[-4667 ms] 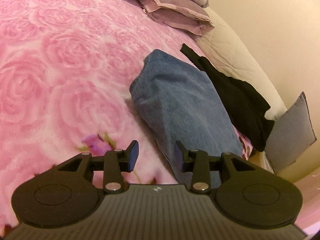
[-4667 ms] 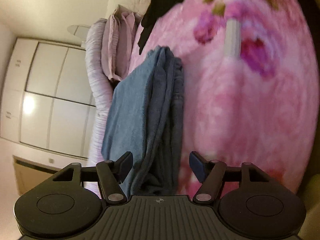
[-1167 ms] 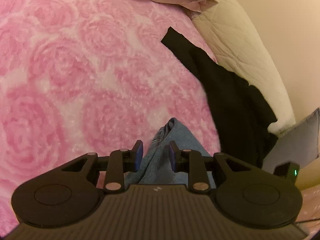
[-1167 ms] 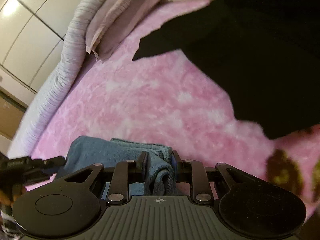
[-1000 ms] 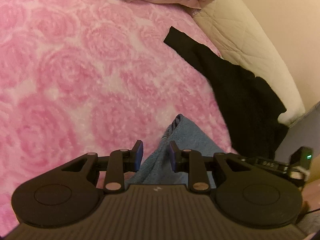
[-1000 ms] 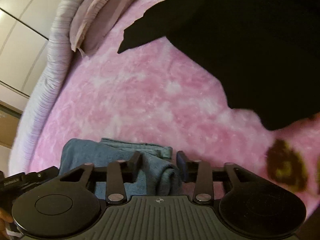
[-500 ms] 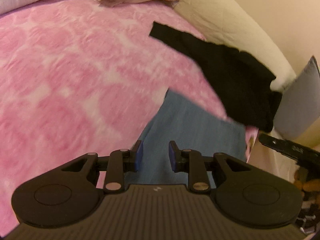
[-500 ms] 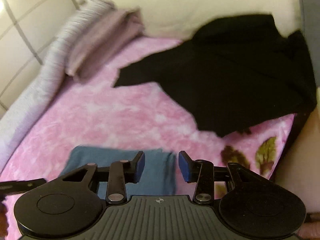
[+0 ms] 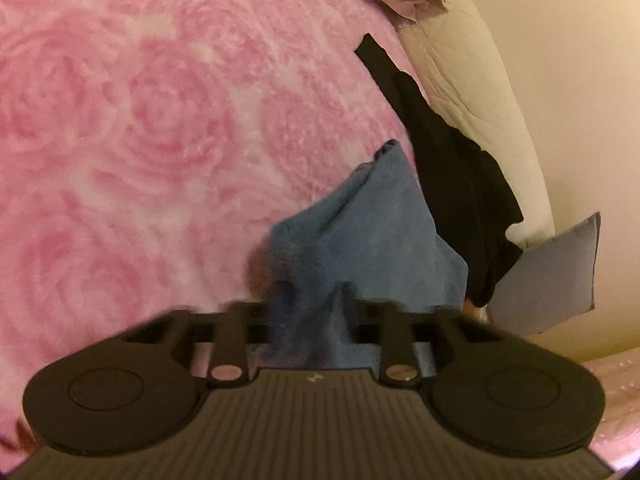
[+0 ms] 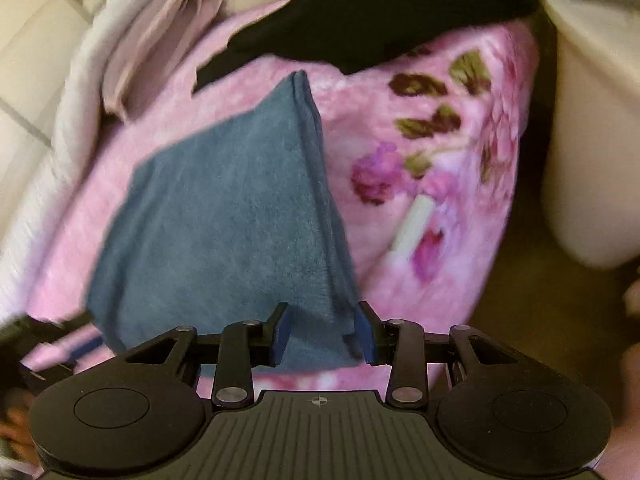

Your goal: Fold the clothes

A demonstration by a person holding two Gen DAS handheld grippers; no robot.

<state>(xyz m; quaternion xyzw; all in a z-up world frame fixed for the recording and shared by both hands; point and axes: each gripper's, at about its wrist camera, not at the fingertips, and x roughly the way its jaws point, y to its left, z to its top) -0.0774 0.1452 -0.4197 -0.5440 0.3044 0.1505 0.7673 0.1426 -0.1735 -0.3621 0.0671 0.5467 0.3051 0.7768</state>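
Showing a fold step in hand: left tongs point(image 9: 306, 300) blurred, seemingly clamped on the towel point(image 10: 224, 216), right tongs point(image 10: 322, 330) apart astride its near corner; next, lay it flat.

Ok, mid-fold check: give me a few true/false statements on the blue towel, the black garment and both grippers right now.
1. The blue towel lies on a pink rose-patterned blanket. True.
2. The right gripper is clamped shut on the towel. False: its jaws stand apart, with the towel's near corner between them.
3. The black garment lies beyond the towel, near the cream pillow. True.
4. The black garment covers the towel. False: the towel lies in full view in front of it.
5. The left gripper has towel cloth between its fingers. True.
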